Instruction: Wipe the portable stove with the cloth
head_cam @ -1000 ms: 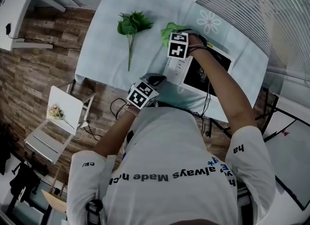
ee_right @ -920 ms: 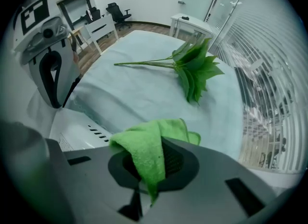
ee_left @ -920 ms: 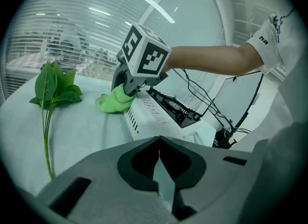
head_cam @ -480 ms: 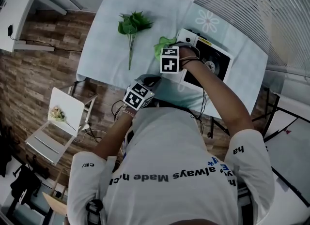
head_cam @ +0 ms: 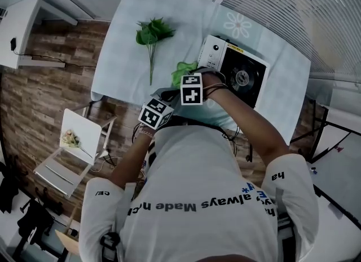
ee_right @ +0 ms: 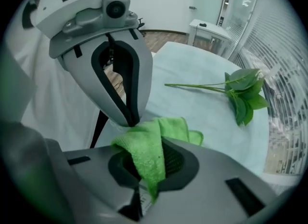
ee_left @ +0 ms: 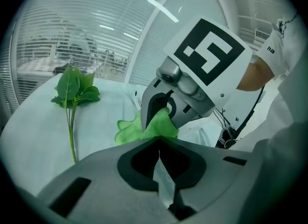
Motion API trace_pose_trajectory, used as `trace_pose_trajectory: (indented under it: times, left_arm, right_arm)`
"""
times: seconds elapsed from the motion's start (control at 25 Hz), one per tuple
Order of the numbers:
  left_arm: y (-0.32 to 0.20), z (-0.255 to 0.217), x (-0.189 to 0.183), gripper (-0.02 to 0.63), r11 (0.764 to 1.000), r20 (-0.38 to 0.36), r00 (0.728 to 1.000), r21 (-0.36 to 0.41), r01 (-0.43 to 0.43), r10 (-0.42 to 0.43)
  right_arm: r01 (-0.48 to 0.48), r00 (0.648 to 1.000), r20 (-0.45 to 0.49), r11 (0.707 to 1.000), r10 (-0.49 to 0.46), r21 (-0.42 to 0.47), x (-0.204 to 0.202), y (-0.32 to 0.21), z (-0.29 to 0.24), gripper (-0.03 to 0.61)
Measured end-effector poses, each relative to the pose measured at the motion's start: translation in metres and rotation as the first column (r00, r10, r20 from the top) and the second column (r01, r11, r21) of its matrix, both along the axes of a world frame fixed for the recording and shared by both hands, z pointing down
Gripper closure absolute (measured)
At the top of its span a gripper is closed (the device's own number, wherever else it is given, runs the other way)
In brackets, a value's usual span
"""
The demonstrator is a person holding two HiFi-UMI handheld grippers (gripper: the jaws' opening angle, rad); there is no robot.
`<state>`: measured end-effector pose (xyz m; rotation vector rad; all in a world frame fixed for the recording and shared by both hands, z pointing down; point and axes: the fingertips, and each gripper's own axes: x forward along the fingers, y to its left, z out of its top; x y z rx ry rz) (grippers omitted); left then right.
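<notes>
Wiping looks paused or nearly finished: the cloth (head_cam: 181, 73) is off the portable stove (head_cam: 241, 76) and sits over the table (head_cam: 118, 58), at about 9 o'clock from the stove. No dirt shows on the stove, but it is too small to judge. The right gripper (ee_right: 147, 146) pinches the cloth, which bunches through its jaws. The left gripper (ee_left: 158, 141) waits at 7 o'clock from the cloth, its jaws pressed together on nothing. One second ago the right gripper and the cloth were over the stove; now they have pulled away and the stove is uncovered.
</notes>
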<state>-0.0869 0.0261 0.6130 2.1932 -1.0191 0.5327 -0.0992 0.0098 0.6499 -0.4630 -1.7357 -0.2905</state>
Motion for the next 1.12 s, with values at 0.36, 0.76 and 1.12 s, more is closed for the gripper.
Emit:
trace_pose_trajectory:
  times: [0.36, 0.76, 1.12]
  left_arm:
    - [-0.044, -0.072, -0.012, 0.601, 0.974, -0.088, 0.99, 0.19, 0.124, -0.109]
    - [-0.094, -0.184, 0.007, 0.601, 0.88, -0.086, 0.994, 0.465, 0.102, -0.069]
    - [-0.113, -0.273, 0.037, 0.601, 0.791, -0.119, 0.993, 0.608, 0.066, 0.008]
  right_arm:
    - [-0.493, 0.762, 0.428, 0.864, 0.485, -0.101, 0.019, -0.057, -0.091, 0.555]
    - [-0.781, 0.176, 0.727, 0.543, 0.664, -0.308, 0.103, -0.102, -0.222, 0.555]
    - [-0.837, -0.089, 0.831, 0.41, 0.549, -0.361, 0.158, -0.098, -0.317, 0.555]
